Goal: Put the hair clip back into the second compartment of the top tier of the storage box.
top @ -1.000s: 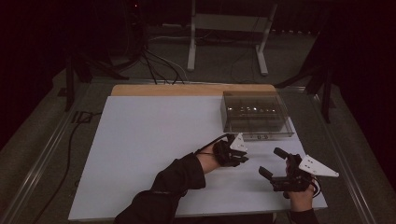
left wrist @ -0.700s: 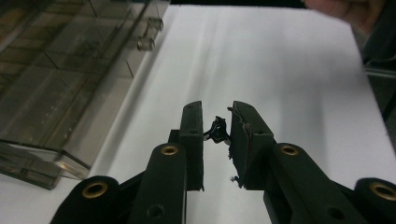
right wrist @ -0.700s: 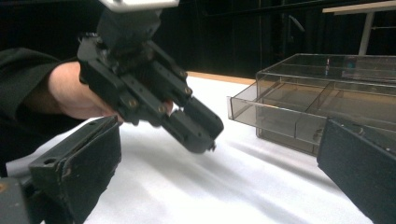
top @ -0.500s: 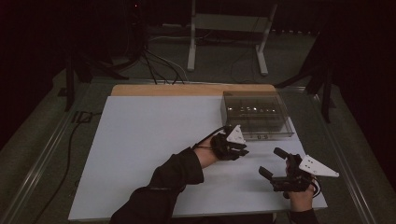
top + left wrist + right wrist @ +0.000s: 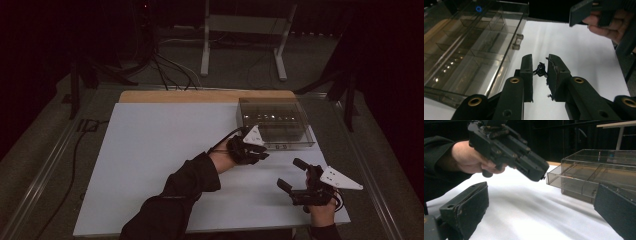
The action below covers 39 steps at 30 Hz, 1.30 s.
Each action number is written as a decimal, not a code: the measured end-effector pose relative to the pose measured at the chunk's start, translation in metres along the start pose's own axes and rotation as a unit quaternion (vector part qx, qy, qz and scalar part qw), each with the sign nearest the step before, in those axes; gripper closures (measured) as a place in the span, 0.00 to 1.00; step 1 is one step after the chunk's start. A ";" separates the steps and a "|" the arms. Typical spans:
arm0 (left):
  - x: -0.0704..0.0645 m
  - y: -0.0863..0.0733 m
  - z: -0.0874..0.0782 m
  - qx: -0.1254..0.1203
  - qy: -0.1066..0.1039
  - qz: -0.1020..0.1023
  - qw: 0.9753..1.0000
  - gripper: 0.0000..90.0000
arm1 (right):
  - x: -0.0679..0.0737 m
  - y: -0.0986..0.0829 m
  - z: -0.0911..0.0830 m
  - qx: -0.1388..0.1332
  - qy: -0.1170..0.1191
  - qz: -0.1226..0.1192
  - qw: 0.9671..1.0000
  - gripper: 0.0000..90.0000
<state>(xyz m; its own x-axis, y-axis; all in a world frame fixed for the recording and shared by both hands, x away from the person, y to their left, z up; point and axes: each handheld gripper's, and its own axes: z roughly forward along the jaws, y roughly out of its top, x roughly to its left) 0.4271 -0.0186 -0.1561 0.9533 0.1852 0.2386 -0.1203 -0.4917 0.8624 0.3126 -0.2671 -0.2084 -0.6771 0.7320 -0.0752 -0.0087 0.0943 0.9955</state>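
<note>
The left gripper [image 5: 539, 72] pinches a small black clip [image 5: 540, 69] just beside the clear compartment box [image 5: 272, 121] on the counter [image 5: 150, 165]. Right gripper [image 5: 295, 176] waits, jaws spread, empty. I'd keep the clip level over an open cell before letting go.

Smoky clear glossy plastic for the organizer box [image 5: 274, 122]; matt white sheet over the tabletop [image 5: 150, 165], bare wood at its far edge; matt black plastic left gripper [image 5: 540, 67], brass-coloured rivets.
</note>
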 end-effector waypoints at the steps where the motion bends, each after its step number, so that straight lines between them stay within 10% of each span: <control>1: 0.000 0.001 0.000 -0.002 0.000 0.000 1.000 0.85 | 0.000 0.000 0.000 0.000 0.000 0.000 1.000 0.00; 39: 0.032 0.038 0.016 -0.009 0.008 -0.014 1.000 0.85 | -0.001 0.000 -0.003 -0.002 -0.001 0.001 1.000 0.00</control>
<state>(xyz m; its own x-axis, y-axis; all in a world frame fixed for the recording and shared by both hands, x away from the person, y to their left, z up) 0.4572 -0.0449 -0.1223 0.9517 0.2125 0.2217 -0.0988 -0.4716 0.8763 0.3112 -0.2698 -0.2080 -0.6762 0.7331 -0.0730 -0.0098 0.0901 0.9959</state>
